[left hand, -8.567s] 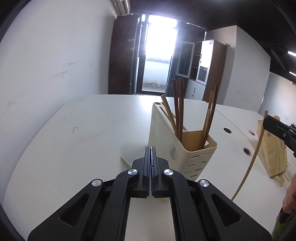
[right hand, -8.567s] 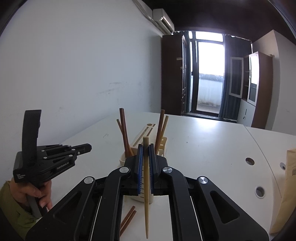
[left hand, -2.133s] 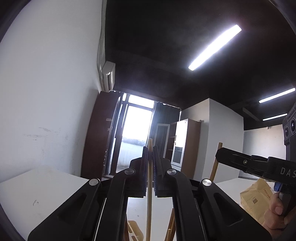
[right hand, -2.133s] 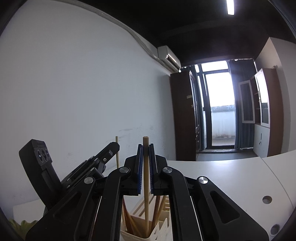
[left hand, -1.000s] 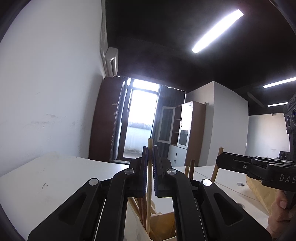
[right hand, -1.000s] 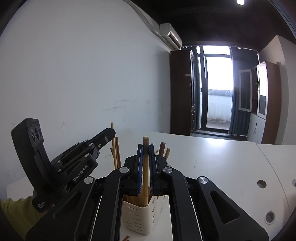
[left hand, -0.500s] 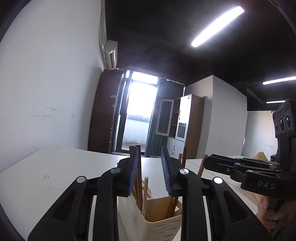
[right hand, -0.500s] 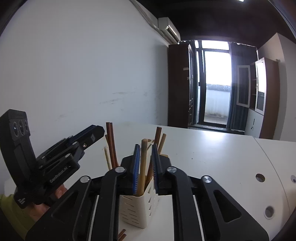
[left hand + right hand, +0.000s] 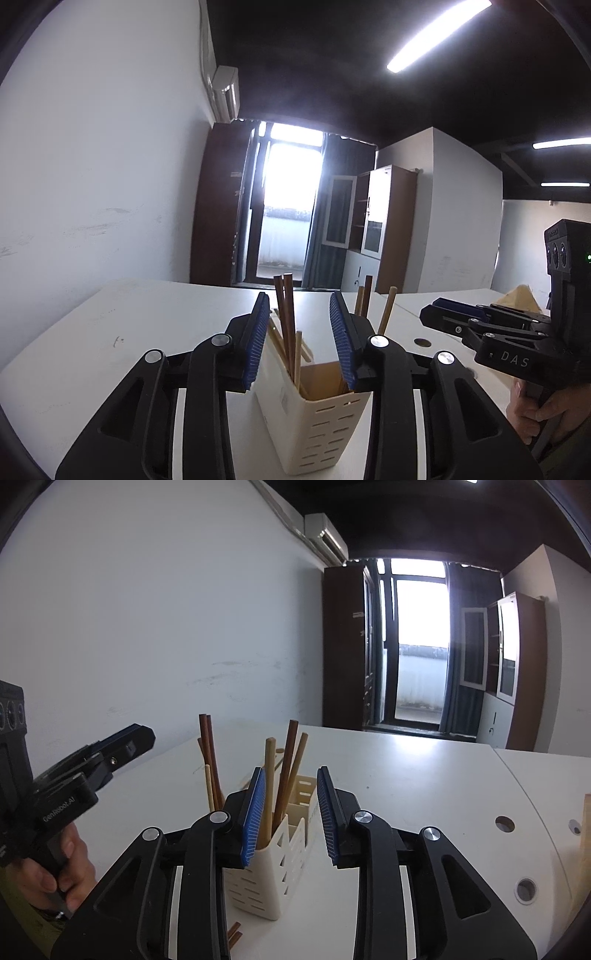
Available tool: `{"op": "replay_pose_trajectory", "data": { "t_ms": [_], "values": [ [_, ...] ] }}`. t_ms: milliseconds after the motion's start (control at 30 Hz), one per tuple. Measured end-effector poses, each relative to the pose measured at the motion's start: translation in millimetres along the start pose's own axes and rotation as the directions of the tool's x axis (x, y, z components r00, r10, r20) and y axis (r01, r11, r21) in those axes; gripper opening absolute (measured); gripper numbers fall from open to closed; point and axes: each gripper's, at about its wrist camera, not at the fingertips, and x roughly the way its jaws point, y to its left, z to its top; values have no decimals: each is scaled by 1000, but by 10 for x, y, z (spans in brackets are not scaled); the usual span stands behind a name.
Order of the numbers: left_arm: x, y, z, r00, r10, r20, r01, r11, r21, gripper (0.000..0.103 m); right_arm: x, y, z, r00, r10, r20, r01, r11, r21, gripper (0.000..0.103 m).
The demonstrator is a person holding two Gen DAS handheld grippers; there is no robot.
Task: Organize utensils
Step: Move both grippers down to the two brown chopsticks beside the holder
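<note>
A cream slotted utensil holder (image 9: pixel 321 424) stands on the white table (image 9: pixel 155 332) with several wooden chopsticks (image 9: pixel 286 306) upright in it. My left gripper (image 9: pixel 299 332) hangs just above it and its jaws are opening. A pale chopstick (image 9: pixel 297 354) stands loose in the holder below the gap, touched by neither pad. My right gripper (image 9: pixel 291 805) is over the holder (image 9: pixel 258 886) from the other side, its jaws also opening. A light chopstick (image 9: pixel 268 775) rests in the holder close to the left pad, not pinched. Each gripper shows in the other's view: right gripper (image 9: pixel 436 314), left gripper (image 9: pixel 142 736).
Two brown chopsticks (image 9: pixel 234 934) lie on the table by the holder's base. A brown paper bag (image 9: pixel 521 295) sits at the right. Round cable holes (image 9: pixel 504 824) pierce the tabletop. A person's hand (image 9: pixel 55 871) grips the left tool. A white wall runs along the left.
Both grippers went from shut on a chopstick to open. Both chopsticks dropped into the holder. The left view has swung down and the holder shows more fully.
</note>
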Motion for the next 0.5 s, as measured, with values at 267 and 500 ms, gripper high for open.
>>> {"op": "replay_pose_trajectory", "data": {
  "t_ms": [267, 500],
  "values": [
    [-135, -21, -231, 981, -38, -192, 46, 998, 38, 51, -127, -12, -179, 998, -26, -50, 26, 1000, -4, 38],
    [-212, -38, -423, 967, -31, -253, 42, 998, 39, 59, -266, 11, -437, 997, -16, -78, 19, 999, 45, 47]
  ]
}}
